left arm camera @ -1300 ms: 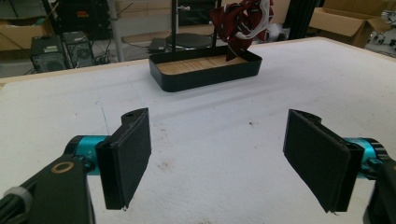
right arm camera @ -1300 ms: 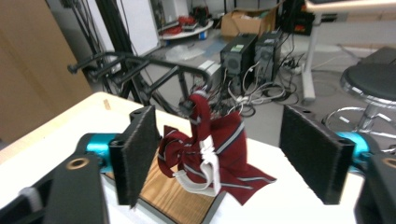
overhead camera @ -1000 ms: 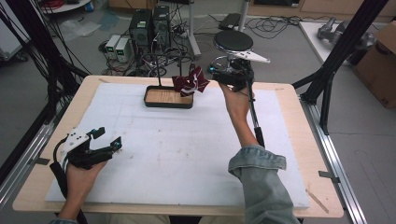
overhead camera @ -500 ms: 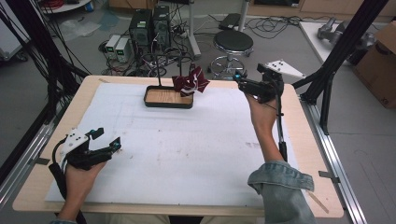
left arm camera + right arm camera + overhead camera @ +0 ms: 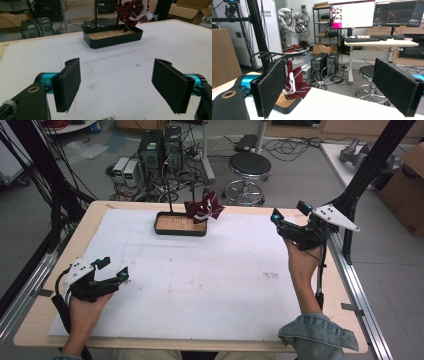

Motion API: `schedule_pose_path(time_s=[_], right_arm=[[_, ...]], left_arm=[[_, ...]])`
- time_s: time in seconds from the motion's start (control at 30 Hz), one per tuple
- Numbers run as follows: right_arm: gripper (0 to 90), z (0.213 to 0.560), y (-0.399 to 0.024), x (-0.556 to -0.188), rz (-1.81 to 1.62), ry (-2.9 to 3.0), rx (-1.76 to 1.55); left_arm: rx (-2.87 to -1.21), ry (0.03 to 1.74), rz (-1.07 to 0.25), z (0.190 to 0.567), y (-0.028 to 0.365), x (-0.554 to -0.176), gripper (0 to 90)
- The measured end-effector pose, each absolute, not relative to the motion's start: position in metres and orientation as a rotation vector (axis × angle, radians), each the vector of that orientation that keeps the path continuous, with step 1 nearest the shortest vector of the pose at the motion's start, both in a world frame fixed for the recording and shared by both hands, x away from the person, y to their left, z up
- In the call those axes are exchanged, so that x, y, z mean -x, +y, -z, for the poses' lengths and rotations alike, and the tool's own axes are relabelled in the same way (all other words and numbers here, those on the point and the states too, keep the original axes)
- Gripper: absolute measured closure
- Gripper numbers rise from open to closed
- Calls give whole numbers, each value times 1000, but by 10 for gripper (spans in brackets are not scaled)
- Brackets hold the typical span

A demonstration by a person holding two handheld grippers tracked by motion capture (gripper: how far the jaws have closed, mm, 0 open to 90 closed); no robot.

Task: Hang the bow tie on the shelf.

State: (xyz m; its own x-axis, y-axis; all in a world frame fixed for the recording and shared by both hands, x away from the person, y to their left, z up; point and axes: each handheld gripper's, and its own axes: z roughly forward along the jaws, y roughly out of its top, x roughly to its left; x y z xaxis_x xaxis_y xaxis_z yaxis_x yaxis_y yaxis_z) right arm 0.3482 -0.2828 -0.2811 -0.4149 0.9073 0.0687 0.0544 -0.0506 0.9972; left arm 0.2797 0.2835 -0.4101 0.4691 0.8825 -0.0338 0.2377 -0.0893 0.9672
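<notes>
White-covered table [image 5: 210, 290], black tray [image 5: 180, 226], computers [image 5: 160, 150], stool [image 5: 249, 167] beyond

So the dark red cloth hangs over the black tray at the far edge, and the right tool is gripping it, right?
Not quite. The dark red cloth does hang over the black tray, but the right tool grips nothing: in the high view it sits apart near the table's right edge, and the right gripper view shows its jaws wide open.
</notes>
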Motion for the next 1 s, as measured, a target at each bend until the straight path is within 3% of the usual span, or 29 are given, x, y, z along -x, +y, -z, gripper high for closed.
schedule_pose_path(time_s=[1.0], right_arm=[[110,381,-319,-268,-1547,1414,-1035]], left_arm=[[-1617,1007,-735,413,282,-280,237]])
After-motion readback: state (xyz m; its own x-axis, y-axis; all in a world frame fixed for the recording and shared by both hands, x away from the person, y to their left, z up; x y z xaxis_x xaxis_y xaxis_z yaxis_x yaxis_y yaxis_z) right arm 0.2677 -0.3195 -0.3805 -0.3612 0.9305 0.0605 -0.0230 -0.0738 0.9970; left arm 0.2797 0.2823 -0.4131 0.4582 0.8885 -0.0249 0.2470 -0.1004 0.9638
